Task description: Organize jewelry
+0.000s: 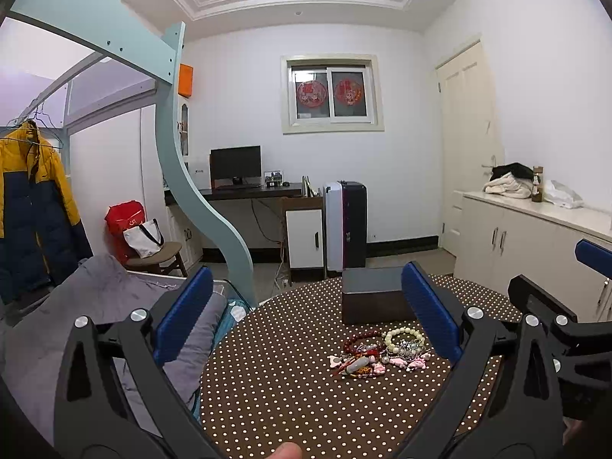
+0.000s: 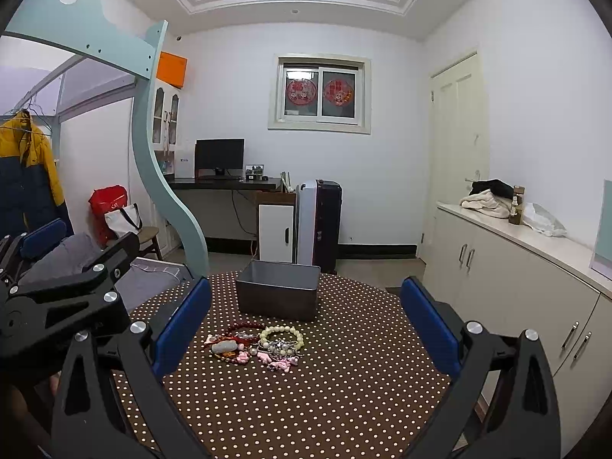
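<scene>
A heap of jewelry lies on the round brown table with white dots: a cream bead bracelet, a dark red bead bracelet, pink charms and a grey stone piece. Behind the heap stands an open dark grey box. My left gripper is open, held above the table's left part, the heap near its right finger. My right gripper is open too, with the heap just inside its left finger. Both are empty.
A bed with grey bedding lies left of the table, under a pale blue loft frame. White cabinets run along the right wall. A desk with a monitor and a suitcase stand at the far wall.
</scene>
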Demonstrator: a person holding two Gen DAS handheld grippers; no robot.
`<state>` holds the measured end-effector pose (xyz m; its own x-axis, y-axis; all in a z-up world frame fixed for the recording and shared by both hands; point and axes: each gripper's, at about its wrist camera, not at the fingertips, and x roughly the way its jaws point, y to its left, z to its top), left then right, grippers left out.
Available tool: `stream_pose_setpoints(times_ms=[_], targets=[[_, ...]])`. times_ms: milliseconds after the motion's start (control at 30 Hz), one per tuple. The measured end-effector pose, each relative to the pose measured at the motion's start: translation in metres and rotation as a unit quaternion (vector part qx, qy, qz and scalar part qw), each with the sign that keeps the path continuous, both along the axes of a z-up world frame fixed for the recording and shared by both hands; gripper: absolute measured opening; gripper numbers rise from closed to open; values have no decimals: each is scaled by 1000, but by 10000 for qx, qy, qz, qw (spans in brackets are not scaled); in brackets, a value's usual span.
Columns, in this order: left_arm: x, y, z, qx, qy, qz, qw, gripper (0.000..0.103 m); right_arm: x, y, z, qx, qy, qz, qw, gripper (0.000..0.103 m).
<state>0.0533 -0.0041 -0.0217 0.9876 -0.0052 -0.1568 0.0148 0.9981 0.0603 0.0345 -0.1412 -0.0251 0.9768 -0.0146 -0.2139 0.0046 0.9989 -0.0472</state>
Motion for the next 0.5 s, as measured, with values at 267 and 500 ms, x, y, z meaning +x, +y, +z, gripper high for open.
stream_pose_setpoints(times_ms=[267,500], targets=[[28,0,-13,72,492,-38,9988,97,17,-11,-11,330,289,210,9988,95],[65,17,-39,-50,1262,-11,9920,97,47,-25,-33,432,862,220,9951,95]])
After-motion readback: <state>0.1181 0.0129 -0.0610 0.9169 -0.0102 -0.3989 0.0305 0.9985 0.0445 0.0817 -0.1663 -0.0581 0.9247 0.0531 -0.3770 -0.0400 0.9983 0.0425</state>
